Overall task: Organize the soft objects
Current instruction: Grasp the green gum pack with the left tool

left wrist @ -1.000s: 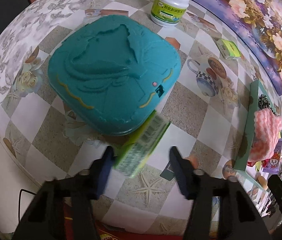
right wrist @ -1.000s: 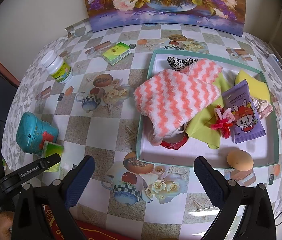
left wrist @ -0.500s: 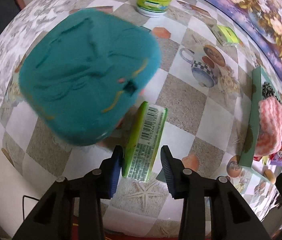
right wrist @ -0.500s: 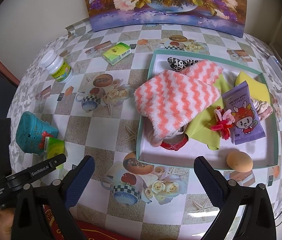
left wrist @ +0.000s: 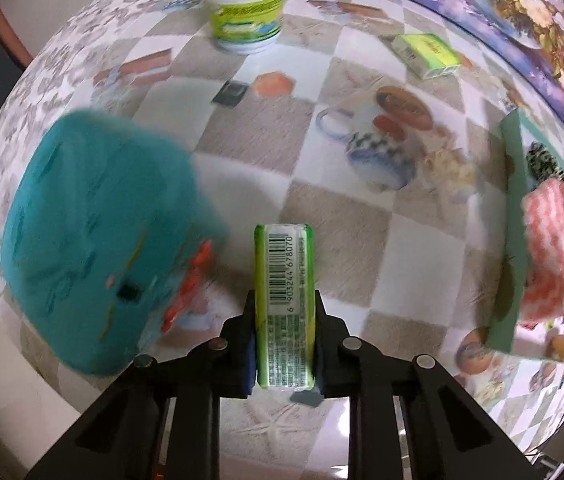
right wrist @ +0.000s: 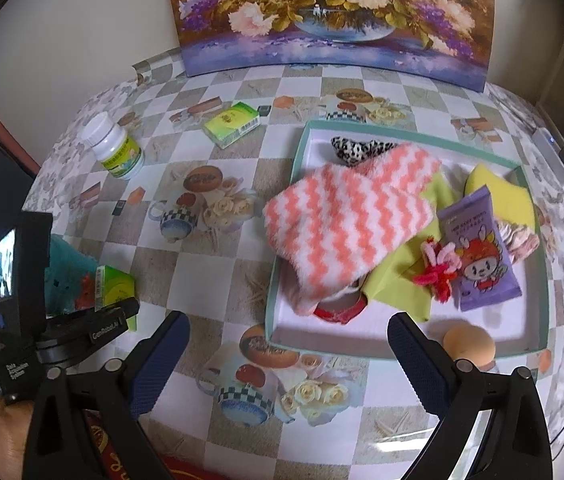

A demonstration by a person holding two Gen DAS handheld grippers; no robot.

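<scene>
Left fingers (left wrist: 248, 320) closing on green pack (left wrist: 284, 304); right gripper (right wrist: 286, 356) wide, empty.

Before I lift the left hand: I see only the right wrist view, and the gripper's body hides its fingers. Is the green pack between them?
Observer: Yes. In the left wrist view the pack stands between the jaws of the left gripper, which are closing, with a pad against each long side.
Operator: Is it free of the teal case?
Observer: It looks so. A strip of table shows between the pack and the case, though the case is blurred.
</scene>
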